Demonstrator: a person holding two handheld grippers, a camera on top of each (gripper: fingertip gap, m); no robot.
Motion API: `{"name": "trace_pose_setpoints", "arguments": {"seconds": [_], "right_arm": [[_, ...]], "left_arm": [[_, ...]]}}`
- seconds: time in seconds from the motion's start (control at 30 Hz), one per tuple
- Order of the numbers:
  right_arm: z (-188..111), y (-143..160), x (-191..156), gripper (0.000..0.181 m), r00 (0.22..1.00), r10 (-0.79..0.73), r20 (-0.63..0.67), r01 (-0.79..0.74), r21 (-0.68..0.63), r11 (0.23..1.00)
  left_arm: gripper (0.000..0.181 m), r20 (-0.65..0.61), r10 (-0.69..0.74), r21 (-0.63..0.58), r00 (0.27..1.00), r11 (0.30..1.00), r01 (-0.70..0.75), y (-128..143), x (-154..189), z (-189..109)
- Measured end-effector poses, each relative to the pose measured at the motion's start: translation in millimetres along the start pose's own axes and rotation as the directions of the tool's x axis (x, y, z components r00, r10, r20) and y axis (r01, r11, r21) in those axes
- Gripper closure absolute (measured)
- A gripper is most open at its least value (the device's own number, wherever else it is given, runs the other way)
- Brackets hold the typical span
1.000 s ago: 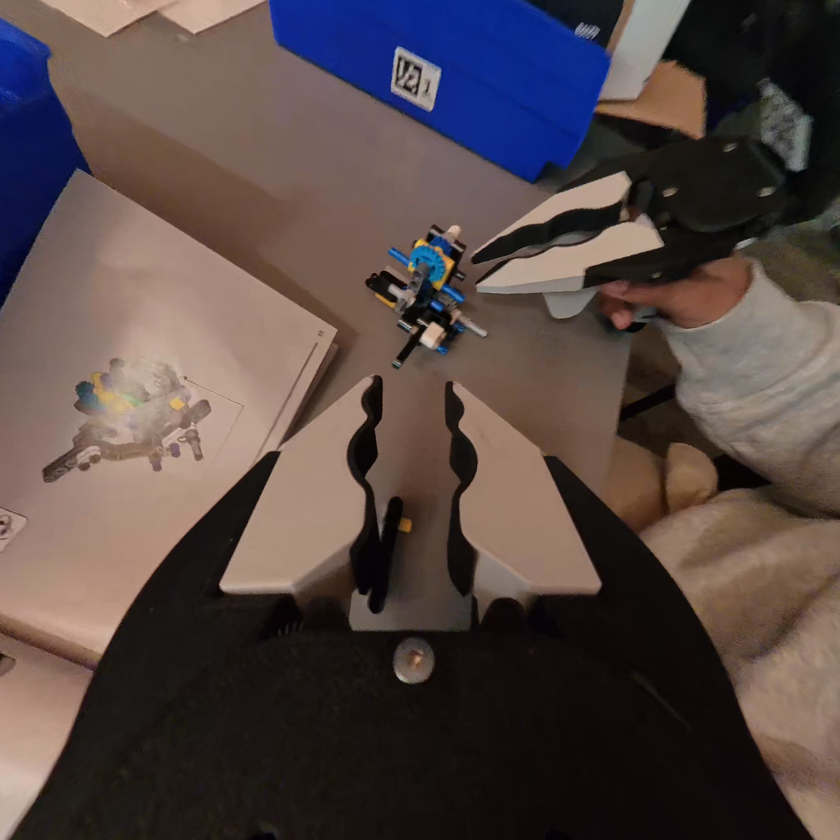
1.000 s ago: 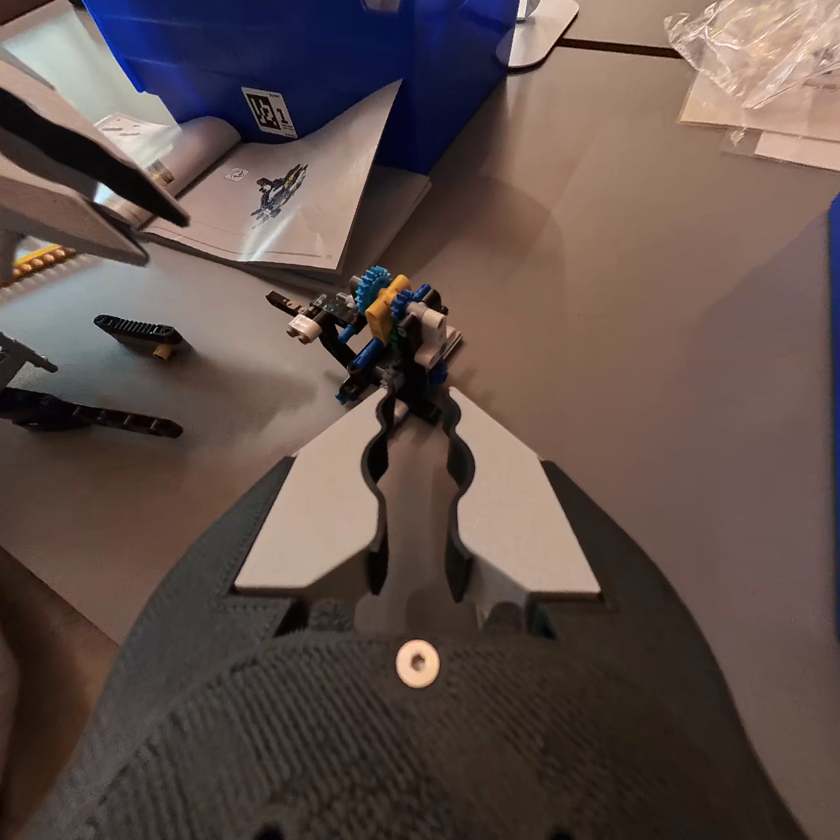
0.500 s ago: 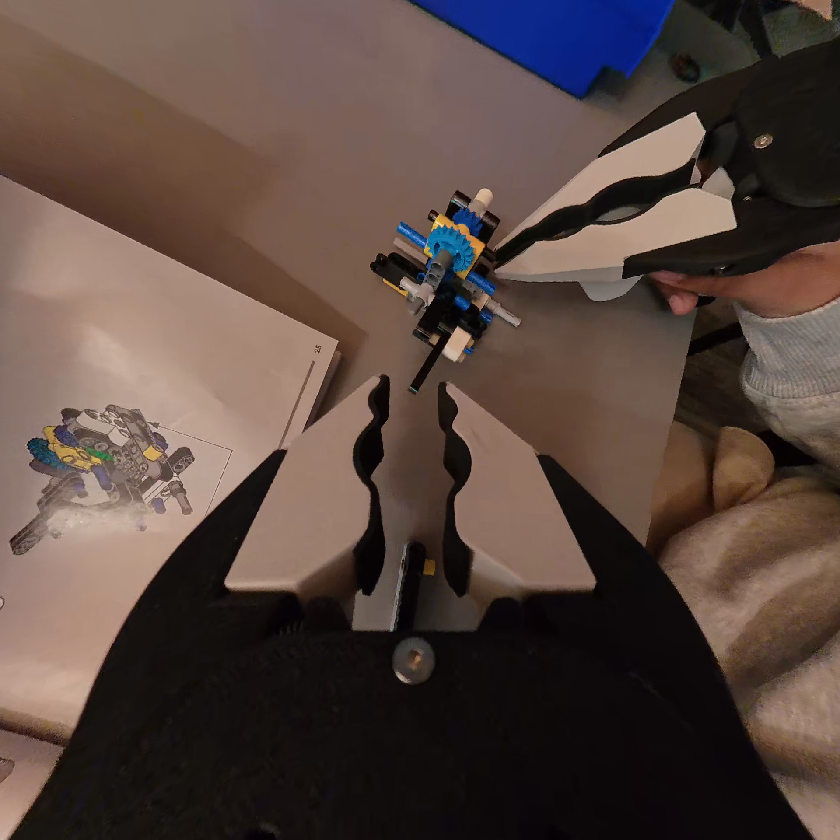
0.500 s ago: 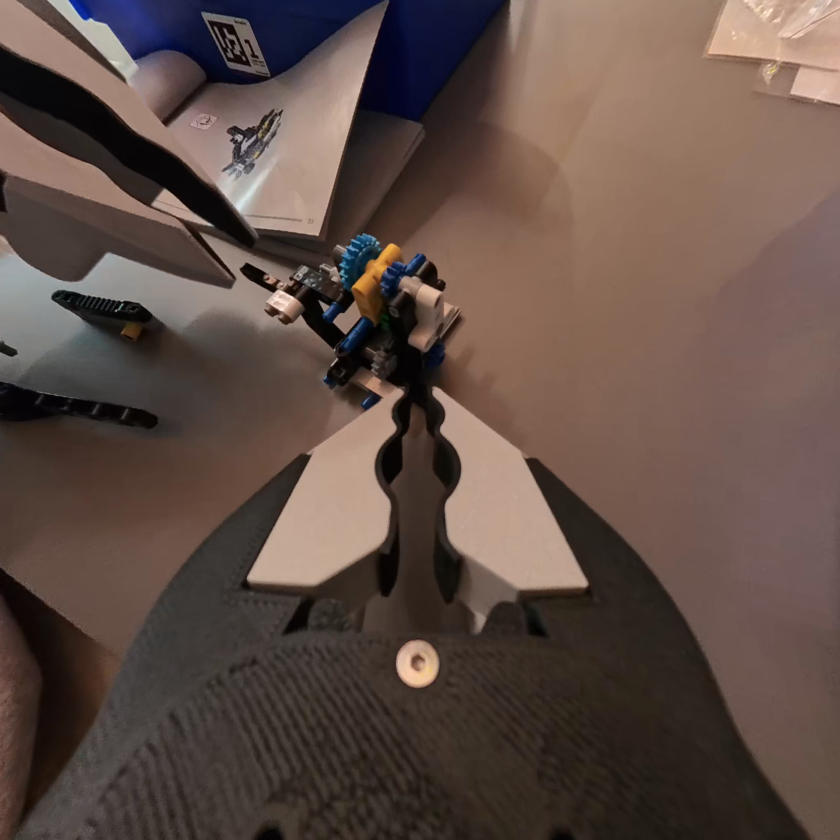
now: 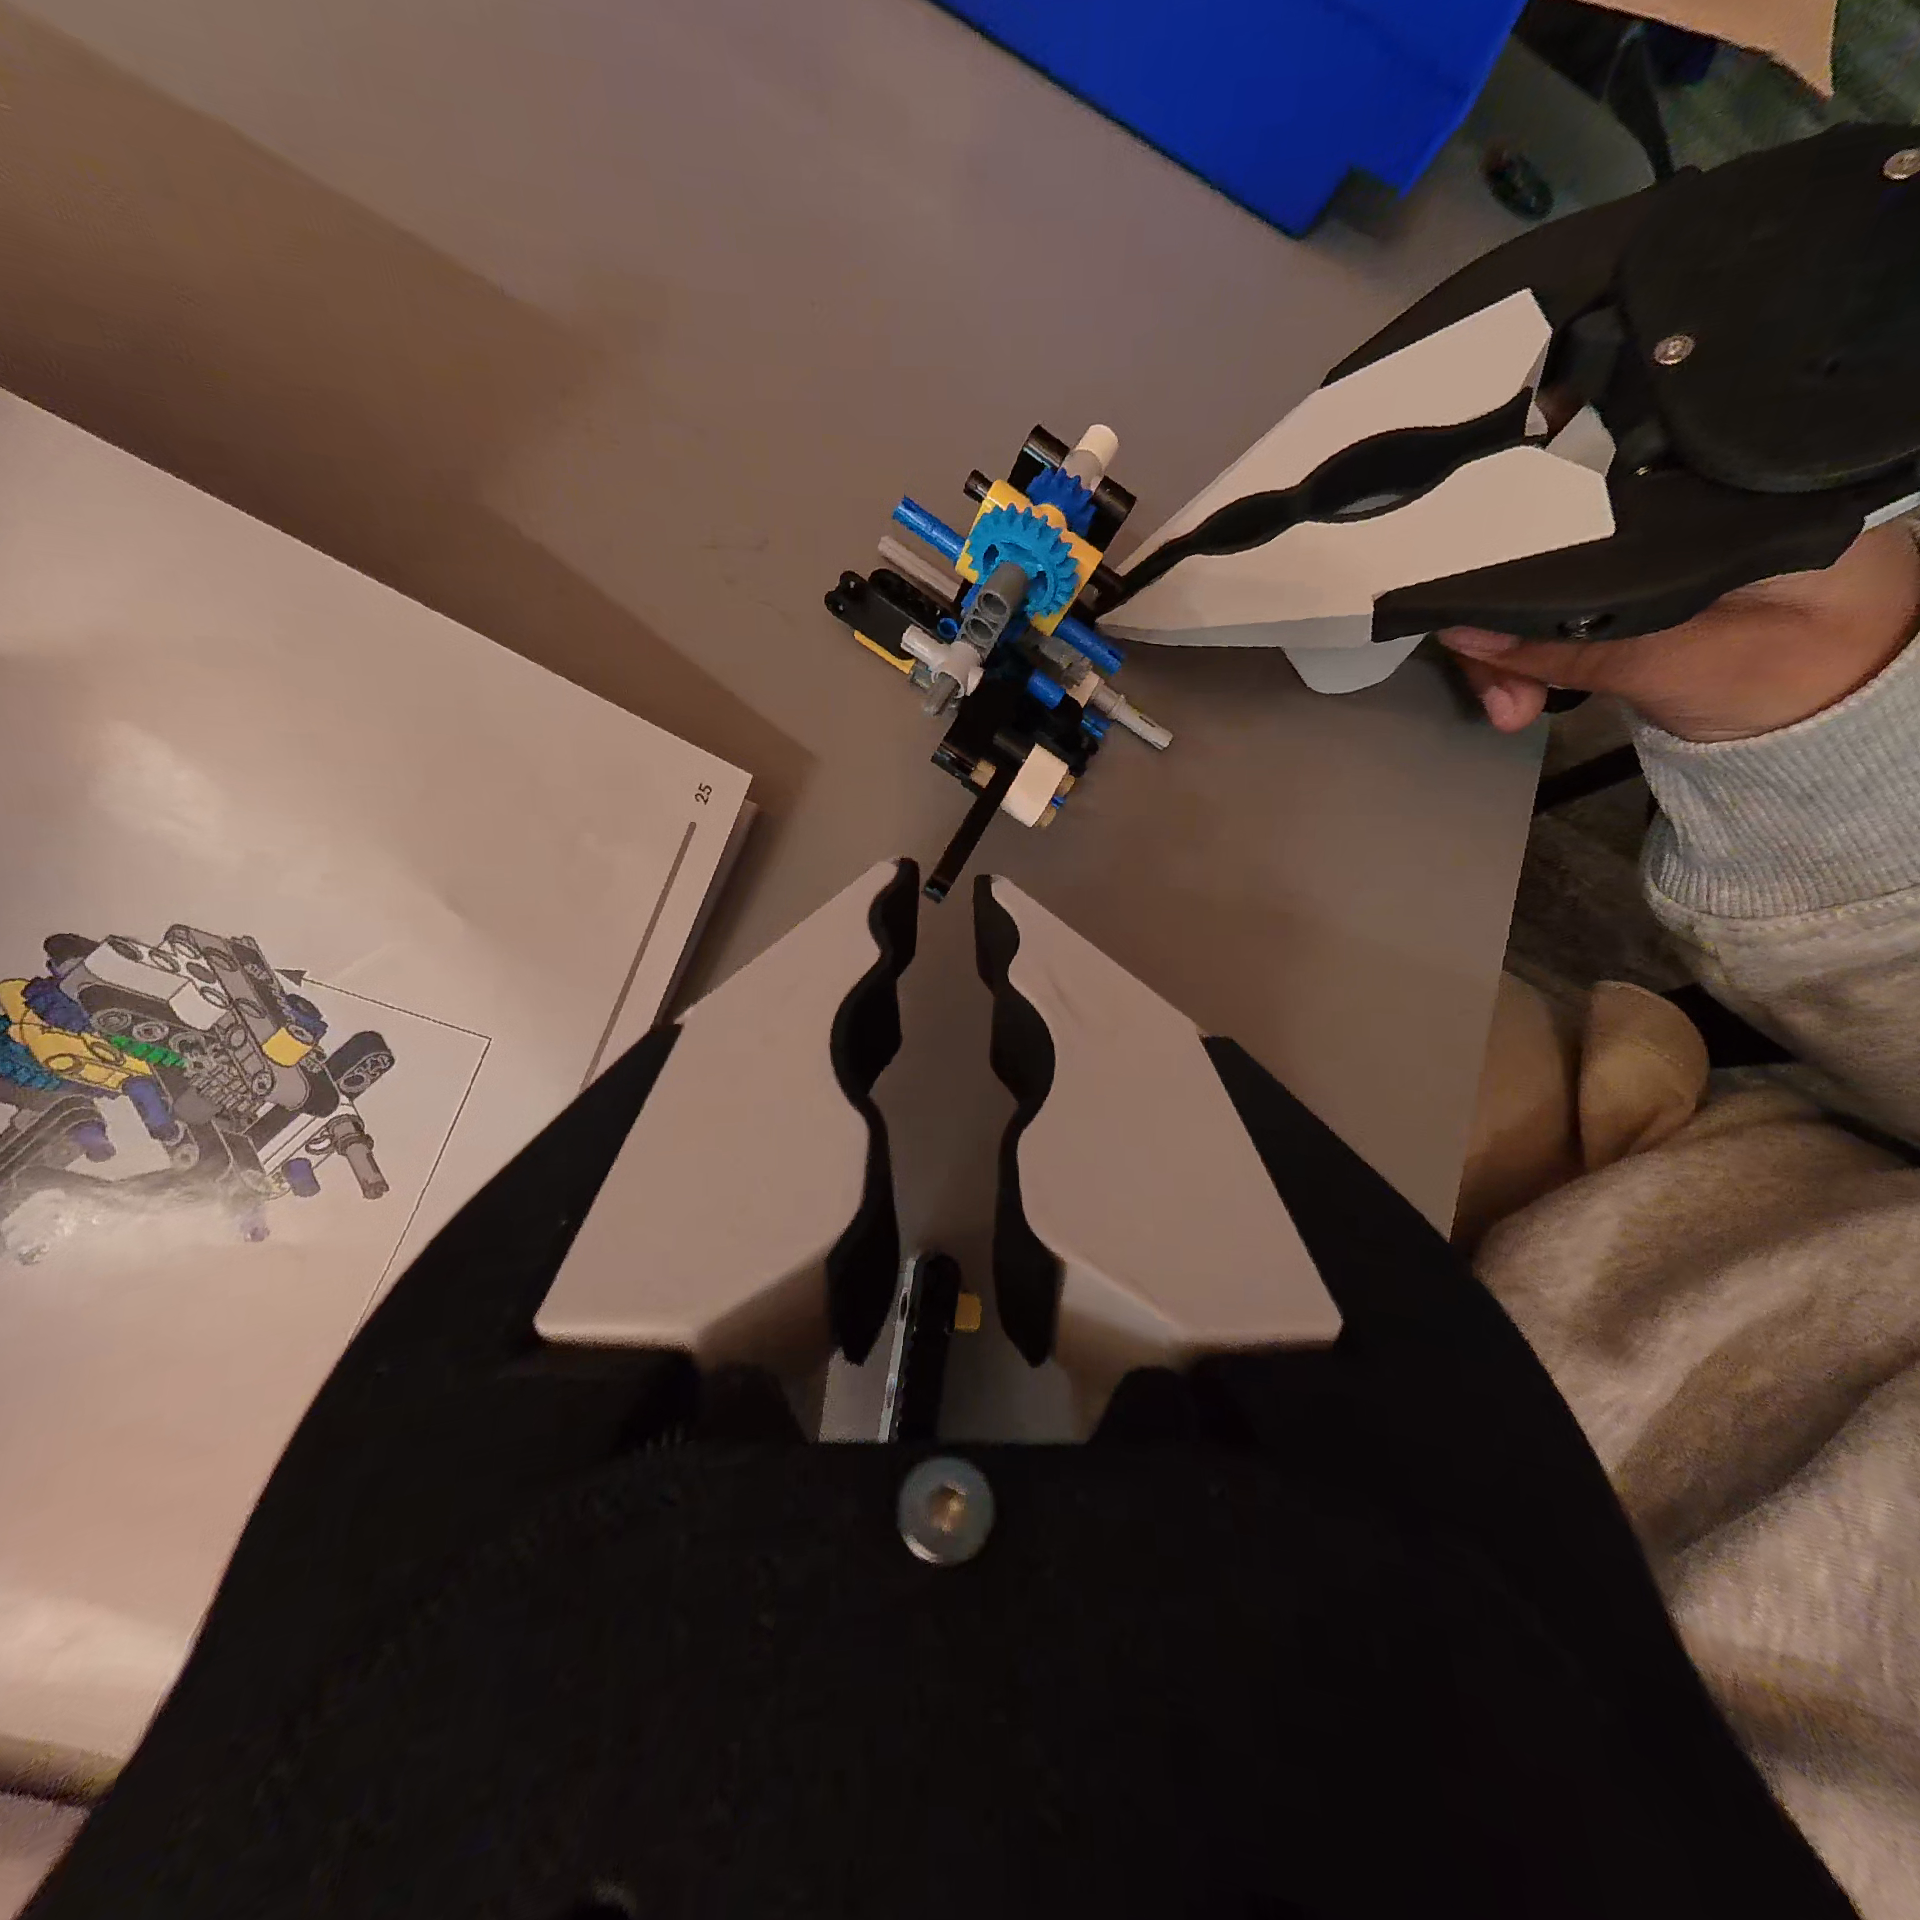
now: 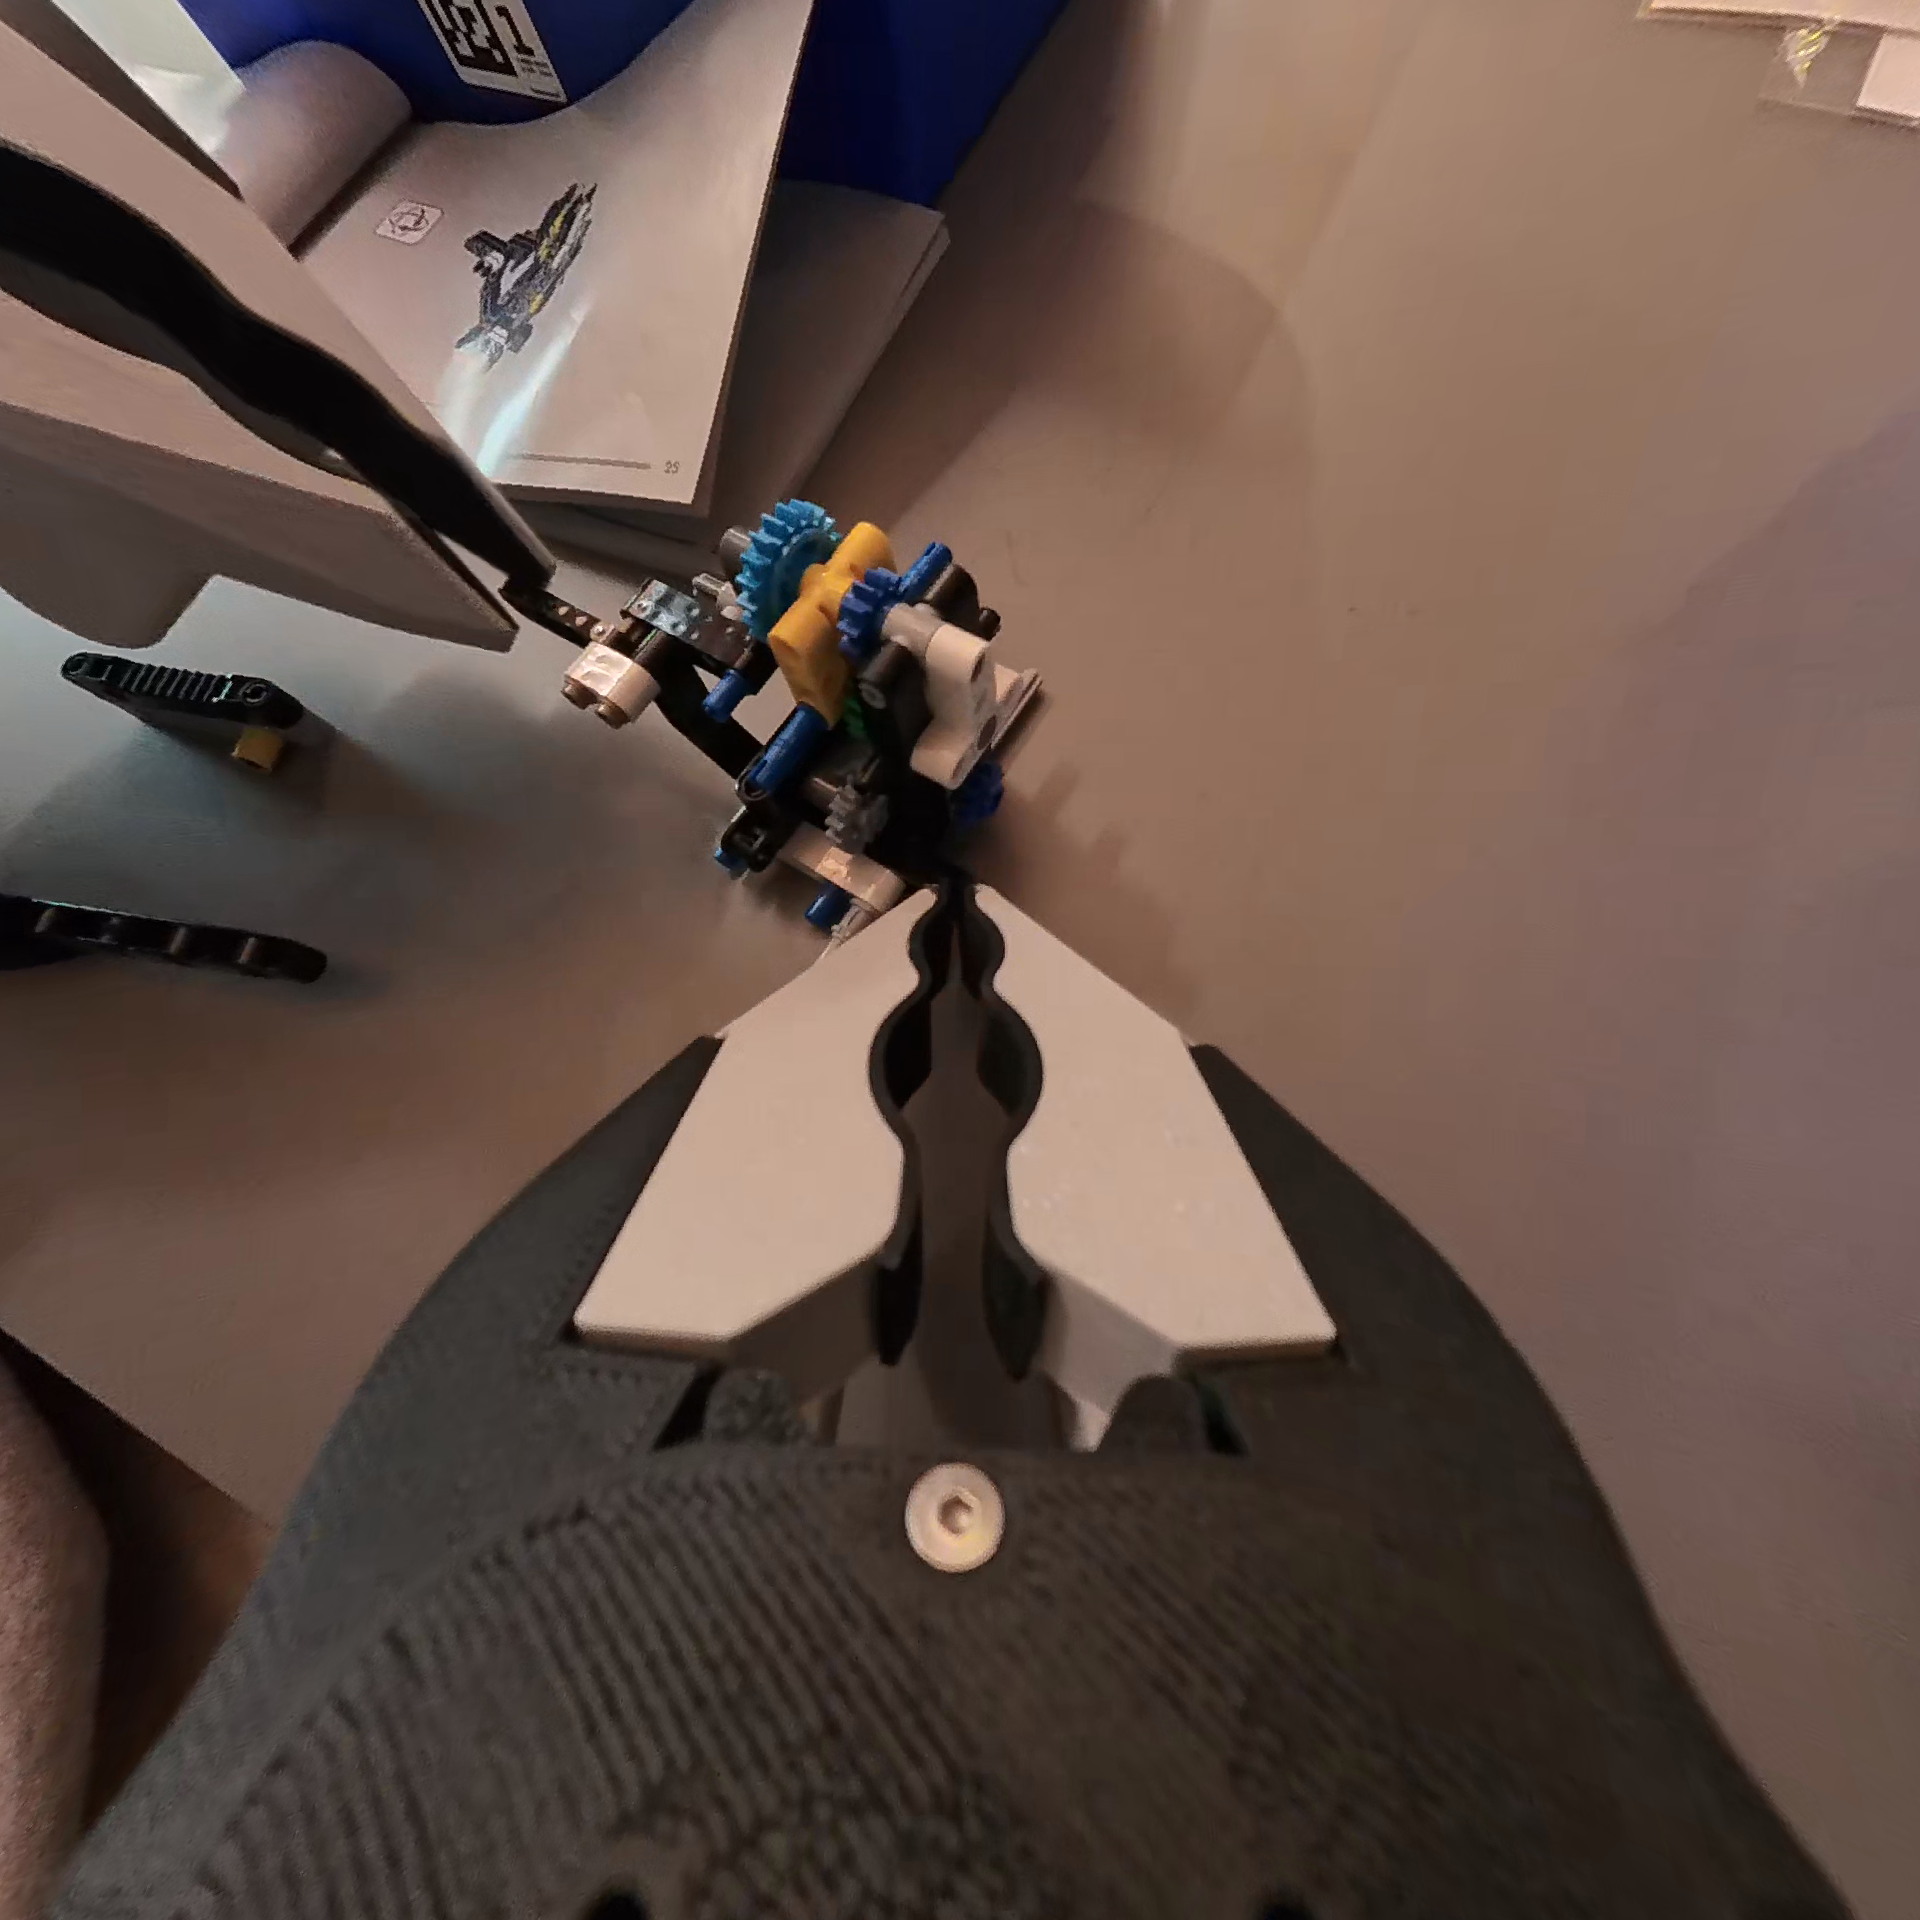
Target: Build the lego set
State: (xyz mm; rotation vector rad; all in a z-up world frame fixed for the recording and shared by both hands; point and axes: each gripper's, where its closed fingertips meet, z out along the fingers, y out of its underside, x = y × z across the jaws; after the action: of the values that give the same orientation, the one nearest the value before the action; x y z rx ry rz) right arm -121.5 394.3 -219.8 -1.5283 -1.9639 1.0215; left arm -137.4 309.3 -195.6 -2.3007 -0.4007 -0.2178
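Note:
A small lego assembly (image 5: pixel 1023 613) with blue gears, a yellow block and black beams stands on the grey table (image 5: pixel 623 260); it also shows in the right wrist view (image 6: pixel 852 675). My left gripper (image 5: pixel 943 878) is nearly shut, its tips around the end of a thin black beam that sticks out of the assembly. In the right wrist view the left gripper (image 6: pixel 520 592) meets that beam at its tip. My right gripper (image 6: pixel 948 904) is shut on a black part at the assembly's opposite side, and it shows in the left wrist view (image 5: pixel 1117 613).
An open instruction booklet (image 5: pixel 312 883) lies left of the assembly. A black toothed piece with a yellow pin (image 6: pixel 177 691) and a long black beam (image 6: pixel 177 945) lie loose. Blue bins (image 5: pixel 1247 94) stand behind. The table edge (image 5: pixel 1496 935) is close on the right.
My left gripper has moved forward to the assembly's black beam and its jaws have narrowed. My right gripper has closed on the assembly's near side.

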Motion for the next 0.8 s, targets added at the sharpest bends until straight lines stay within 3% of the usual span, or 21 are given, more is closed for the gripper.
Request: {"name": "trace_pose_setpoints", "arguments": {"seconds": [0.03, 0.8], "right_arm": [[0.0, 0.0, 0.1, 0.181, 1.000, 0.001, 0.000, -0.001, 0.000, 1.000], [0.6, 1.2, 1.0, 0.178, 1.000, 0.012, 0.000, -0.012, -0.008, 1.000]], "left_arm": [[0.174, -0.002, -0.001, 0.000, 1.000, 1.000, 0.001, 0.1, 0.1, 0.4], [0.176, -0.038, -0.033, 0.015, 0.999, 0.999, 0.034, -0.1, 1.3, 2.3]]}}
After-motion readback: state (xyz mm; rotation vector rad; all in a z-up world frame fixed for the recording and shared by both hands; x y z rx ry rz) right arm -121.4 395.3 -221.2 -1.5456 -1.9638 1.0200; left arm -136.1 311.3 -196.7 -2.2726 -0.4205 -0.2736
